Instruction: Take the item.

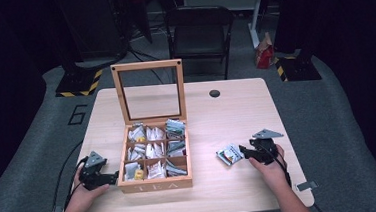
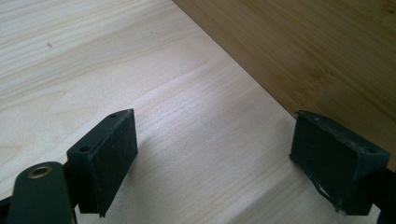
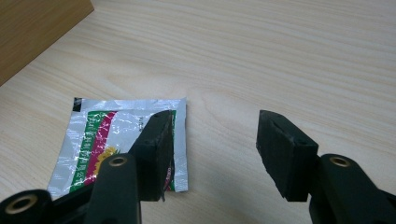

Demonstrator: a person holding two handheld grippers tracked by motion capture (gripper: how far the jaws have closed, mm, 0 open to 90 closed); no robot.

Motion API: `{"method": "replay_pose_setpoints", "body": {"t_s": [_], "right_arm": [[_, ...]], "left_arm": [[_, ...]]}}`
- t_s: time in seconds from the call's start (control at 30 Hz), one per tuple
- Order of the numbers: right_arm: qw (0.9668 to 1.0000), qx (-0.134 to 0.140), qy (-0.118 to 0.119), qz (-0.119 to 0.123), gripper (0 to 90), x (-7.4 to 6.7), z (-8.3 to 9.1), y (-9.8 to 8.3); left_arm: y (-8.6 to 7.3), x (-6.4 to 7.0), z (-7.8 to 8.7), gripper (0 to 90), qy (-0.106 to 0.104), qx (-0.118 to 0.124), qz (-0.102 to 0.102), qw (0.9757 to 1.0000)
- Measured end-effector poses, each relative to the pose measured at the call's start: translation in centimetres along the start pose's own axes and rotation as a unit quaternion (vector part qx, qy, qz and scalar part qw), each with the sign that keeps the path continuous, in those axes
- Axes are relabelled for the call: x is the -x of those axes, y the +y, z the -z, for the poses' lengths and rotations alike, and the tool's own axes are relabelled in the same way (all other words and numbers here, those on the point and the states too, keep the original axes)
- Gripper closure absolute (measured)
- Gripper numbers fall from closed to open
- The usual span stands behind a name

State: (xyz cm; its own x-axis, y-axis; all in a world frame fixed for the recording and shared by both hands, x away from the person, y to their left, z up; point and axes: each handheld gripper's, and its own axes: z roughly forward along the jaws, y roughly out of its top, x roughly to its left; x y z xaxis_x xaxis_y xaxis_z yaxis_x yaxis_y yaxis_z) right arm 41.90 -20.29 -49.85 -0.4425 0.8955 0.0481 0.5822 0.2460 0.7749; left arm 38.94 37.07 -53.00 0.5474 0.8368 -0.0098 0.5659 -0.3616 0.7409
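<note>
The tea bag packet (image 3: 123,144) lies flat on the wooden table (image 1: 226,113), just in front of the right gripper (image 3: 212,154) and a little off to one side of it. In the right gripper view, one jaw sits over the packet's near edge and the other jaw is over bare table, so the packet is not yet between them. These jaws are wide apart and hold nothing. The packet's long side seems to run across the jaws, not along them. The right hand (image 1: 270,163) is much nearer to it than the left. The left gripper (image 2: 215,158) rests low by the side wall of the tea box (image 1: 155,184), jaws wide apart and holding nothing too. The right gripper would likely need to slide sideways to get the packet between its jaws.
</note>
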Motion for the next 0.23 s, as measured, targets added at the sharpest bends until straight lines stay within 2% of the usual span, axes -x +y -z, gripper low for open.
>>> {"method": "replay_pose_setpoints", "body": {"t_s": [0.07, 0.2, 0.23], "right_arm": [[1.0, -0.003, -0.003, -0.001, 45.6, -0.15, 0.04, -0.03], [0.9999, 0.002, -0.006, 0.014, 45.6, -0.5, 0.2, 0.02], [0.9999, 0.004, -0.001, 0.015, 45.6, -0.6, 0.24, 0.02]], "left_arm": [[0.0, -0.01, 0.0, 14.2, 0.0, 0.0, 0.0, 1.0], [0.01, -0.03, -0.01, 14.2, 0.0, 0.0, -0.001, 1.0], [0.01, -0.03, -0.01, 14.2, 0.0, 0.001, -0.001, 1.0]]}}
